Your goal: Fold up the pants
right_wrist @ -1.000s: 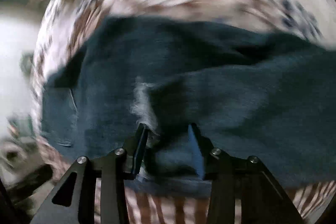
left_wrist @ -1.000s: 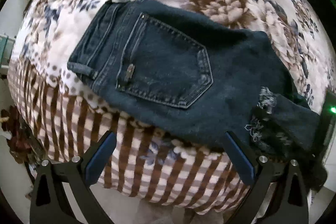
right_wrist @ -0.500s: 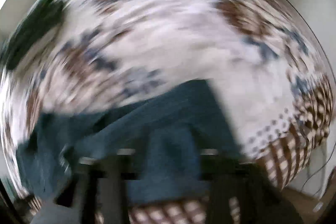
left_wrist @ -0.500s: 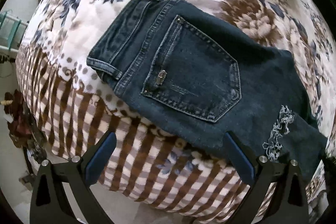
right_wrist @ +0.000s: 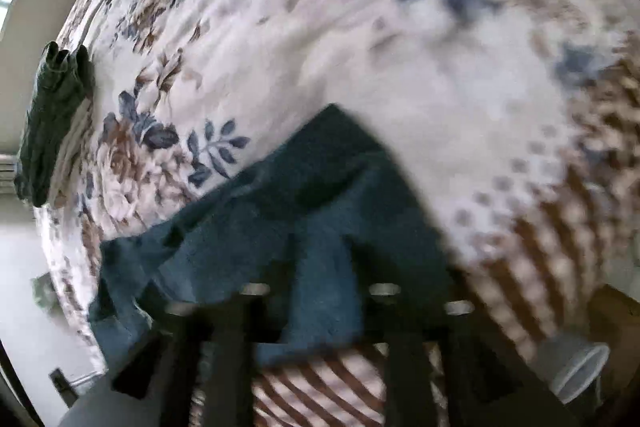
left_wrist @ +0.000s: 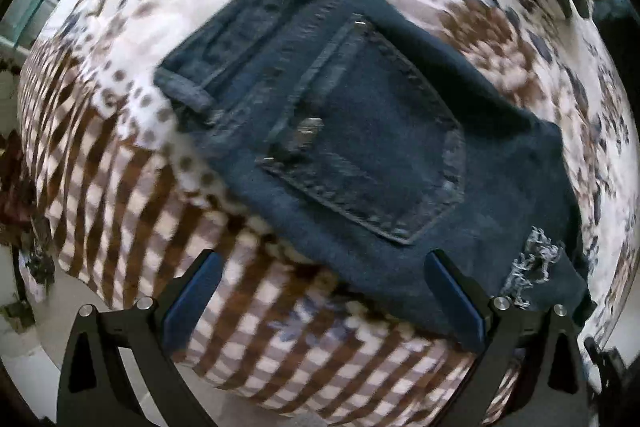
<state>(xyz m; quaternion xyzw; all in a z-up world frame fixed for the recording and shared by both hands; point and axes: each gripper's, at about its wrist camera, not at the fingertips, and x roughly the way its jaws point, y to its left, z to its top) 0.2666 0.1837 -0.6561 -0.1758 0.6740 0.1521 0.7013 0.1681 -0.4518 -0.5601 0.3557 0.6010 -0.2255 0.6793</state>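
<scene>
Dark blue jeans (left_wrist: pixel 360 131) lie folded on the flowered blanket, back pocket up, waistband to the upper left, a frayed tear (left_wrist: pixel 532 267) at the lower right. My left gripper (left_wrist: pixel 320 287) is open and empty, hovering just in front of the jeans' near edge. In the right wrist view the denim (right_wrist: pixel 312 211) runs from the bed into my right gripper (right_wrist: pixel 320 291). Its fingers are blurred by motion, and cloth lies between them. The jaws stand close together around that cloth.
The bed's blanket (left_wrist: pixel 132 195) has a brown checked border hanging over the near edge. Dark green clothes (right_wrist: pixel 52 123) lie at the far side of the bed. A clear plastic cup (right_wrist: pixel 580 367) sits low at the right beside the bed.
The right gripper swung quickly, carrying the denim; its view went from facing the jeans to facing across the bed. The left gripper shifted, so the jeans now sit further right and lower in its view.
</scene>
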